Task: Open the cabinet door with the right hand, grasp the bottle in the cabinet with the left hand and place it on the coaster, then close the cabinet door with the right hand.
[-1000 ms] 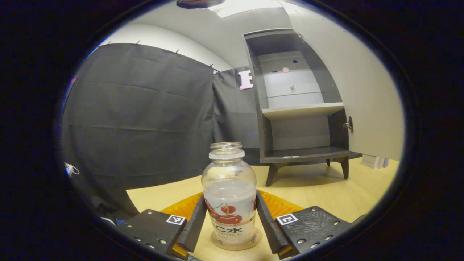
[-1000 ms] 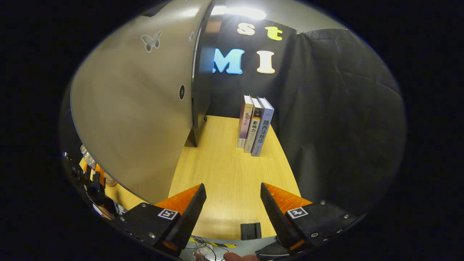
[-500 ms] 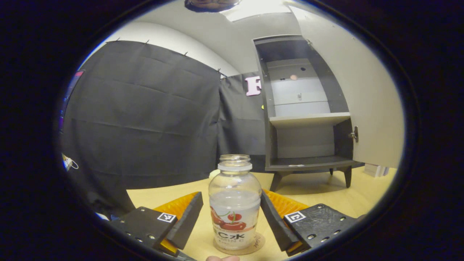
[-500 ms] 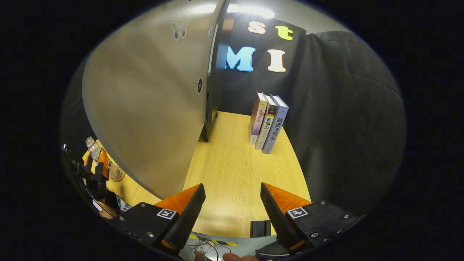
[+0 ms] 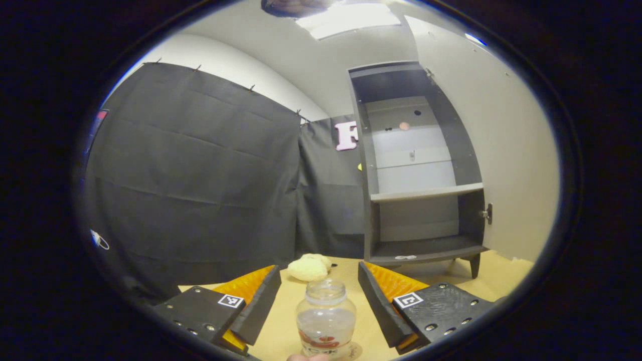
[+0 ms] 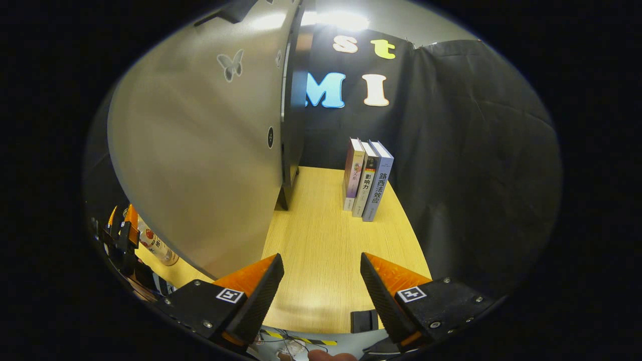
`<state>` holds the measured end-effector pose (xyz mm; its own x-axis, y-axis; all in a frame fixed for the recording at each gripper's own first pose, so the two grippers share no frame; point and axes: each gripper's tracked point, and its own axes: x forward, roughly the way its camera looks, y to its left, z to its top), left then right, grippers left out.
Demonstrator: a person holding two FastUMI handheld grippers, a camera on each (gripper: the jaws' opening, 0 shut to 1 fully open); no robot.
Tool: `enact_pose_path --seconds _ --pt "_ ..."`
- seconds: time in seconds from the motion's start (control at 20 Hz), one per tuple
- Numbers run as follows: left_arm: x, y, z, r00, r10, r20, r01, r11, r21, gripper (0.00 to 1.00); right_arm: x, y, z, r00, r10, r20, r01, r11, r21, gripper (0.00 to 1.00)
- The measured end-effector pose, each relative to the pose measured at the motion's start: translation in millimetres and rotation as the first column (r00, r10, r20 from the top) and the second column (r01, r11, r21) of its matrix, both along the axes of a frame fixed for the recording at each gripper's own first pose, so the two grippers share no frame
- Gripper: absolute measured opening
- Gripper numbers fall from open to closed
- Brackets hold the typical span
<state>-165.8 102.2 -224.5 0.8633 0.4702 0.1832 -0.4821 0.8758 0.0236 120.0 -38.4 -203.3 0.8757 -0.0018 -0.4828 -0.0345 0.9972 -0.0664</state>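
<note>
Left gripper: fingers spread apart, holding nothing, raised above the table. The bottle stands upright between and below the two fingers, touching neither.

Bottle: clear, uncapped, with a printed label round its lower part. It rests on the coaster, a thin round disc at the near edge of the table. In the right gripper view the bottle shows at far left, beside the other gripper.

Cabinet: dark frame on short legs, standing at the far right of the table. Two compartments parted by one pale shelf; both look bare apart from a small pale mark on the lower floor.

Cabinet door: pale, swung wide open to the right. In the right gripper view its outer face bears a butterfly sticker.

Right gripper: fingers parted, grasping nothing, held above the table just beside the open door.

Other items: a pale yellow lump on the table, left of the cabinet; three books upright at the far end of the table; a small black block at the near edge.
</note>
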Motion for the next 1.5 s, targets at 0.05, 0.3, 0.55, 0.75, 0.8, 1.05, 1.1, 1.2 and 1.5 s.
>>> enact_pose_path --seconds 0.05,0.3,0.55,0.75,0.8,1.05,1.1,1.2,1.5 --pt "2.1 -0.4 12.9 1.000 0.000 0.007 0.000 1.000 0.003 0.89 -0.9 -0.5 2.4 1.000 -0.005 0.003 0.005 1.000 0.012 0.95" --pt "13.2 -10.3 85.8 0.999 -0.035 0.032 0.035 0.999 0.001 0.95 4.7 -6.0 30.5 0.996 -0.052 0.066 0.044 0.992 0.116 0.95" --pt "27.6 -38.7 163.2 0.995 -0.097 -0.011 0.097 0.995 -0.026 0.90 13.4 -20.4 80.4 0.979 -0.102 0.177 0.070 0.982 0.177 0.95" --pt "30.3 -80.0 220.0 0.978 -0.200 -0.058 0.197 0.979 -0.046 0.89 27.0 -34.7 143.4 0.936 -0.114 0.332 0.060 0.984 0.168 0.95" --pt "32.3 -91.6 228.4 0.970 -0.227 -0.082 0.224 0.974 -0.046 0.89 28.2 -38.3 160.0 0.923 -0.120 0.366 0.061 0.984 0.168 0.95" --pt "33.6 -137.9 259.2 0.933 -0.311 -0.181 0.313 0.950 -0.015 0.89 29.3 -31.0 223.9 0.872 -0.126 0.473 0.000 0.966 0.257 0.95" --pt "32.6 -143.2 265.3 0.929 -0.321 -0.184 0.325 0.946 -0.007 0.89 28.4 -25.7 230.4 0.870 -0.117 0.479 -0.020 0.962 0.271 0.94" --pt "27.5 -145.1 272.8 0.925 -0.338 -0.173 0.345 0.939 0.007 0.94 27.8 -14.4 237.0 0.868 -0.100 0.487 -0.048 0.958 0.282 0.93" --pt "39.5 -132.8 261.8 0.863 -0.471 -0.180 0.473 0.880 -0.039 0.89 16.4 -2.5 245.6 0.840 -0.146 0.523 0.036 0.976 0.215 0.88"
